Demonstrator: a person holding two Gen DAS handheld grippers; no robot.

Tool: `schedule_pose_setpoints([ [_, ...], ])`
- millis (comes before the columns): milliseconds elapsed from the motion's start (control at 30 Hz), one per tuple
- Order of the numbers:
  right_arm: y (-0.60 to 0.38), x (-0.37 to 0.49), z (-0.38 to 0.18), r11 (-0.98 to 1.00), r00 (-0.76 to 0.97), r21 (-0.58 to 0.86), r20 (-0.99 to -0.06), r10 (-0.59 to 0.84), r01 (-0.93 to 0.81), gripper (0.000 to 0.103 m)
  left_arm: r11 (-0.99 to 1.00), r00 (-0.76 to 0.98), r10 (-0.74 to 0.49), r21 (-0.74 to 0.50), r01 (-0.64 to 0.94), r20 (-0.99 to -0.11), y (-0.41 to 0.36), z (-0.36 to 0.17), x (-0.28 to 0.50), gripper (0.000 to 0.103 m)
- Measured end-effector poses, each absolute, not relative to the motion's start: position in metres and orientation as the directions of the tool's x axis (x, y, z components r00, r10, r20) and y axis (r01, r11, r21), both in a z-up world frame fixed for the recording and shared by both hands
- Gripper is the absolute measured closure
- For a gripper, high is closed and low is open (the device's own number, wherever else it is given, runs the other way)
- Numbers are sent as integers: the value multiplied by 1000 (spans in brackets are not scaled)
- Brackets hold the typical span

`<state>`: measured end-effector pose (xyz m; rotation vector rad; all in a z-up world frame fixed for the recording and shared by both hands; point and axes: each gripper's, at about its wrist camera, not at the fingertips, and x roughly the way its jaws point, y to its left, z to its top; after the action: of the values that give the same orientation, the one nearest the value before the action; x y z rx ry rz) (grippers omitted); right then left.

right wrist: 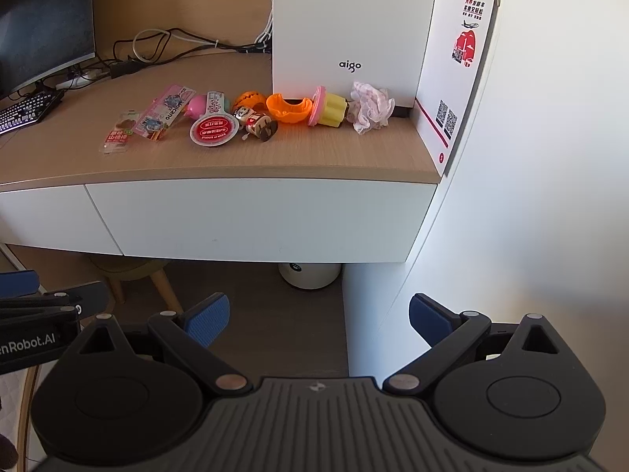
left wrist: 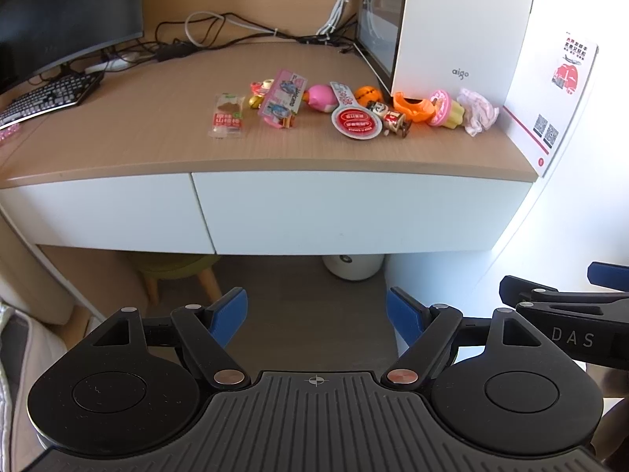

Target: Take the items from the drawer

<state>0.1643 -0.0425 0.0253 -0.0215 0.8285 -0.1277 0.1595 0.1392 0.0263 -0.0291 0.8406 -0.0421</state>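
Both hand-held grippers hover level at the bottom of frame, below the closed white drawer [right wrist: 259, 218]. The left hand-held gripper [left wrist: 316, 316] and right hand-held gripper [right wrist: 319, 320] gape wide, empty. Small toys and snack packets [right wrist: 214, 129] line the worktop [right wrist: 295, 157] above.

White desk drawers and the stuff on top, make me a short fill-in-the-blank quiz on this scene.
1. Both white drawer fronts under the wooden desktop are ____.
2. The white computer case bears the word ____.
3. The crumpled pink-and-white wrapper lies at the ____ end of the toy row.
4. Both the left gripper and the right gripper are ____.

Missing words: closed; aigo; right; open
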Motion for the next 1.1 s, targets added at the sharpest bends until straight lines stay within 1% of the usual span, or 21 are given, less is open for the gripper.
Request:
schedule_pose_setpoints([
  [1100,-43,165,23,993,657,-56,-746,-110,102,4,998,652,-62,-53,33,-755,140,20,158,20],
])
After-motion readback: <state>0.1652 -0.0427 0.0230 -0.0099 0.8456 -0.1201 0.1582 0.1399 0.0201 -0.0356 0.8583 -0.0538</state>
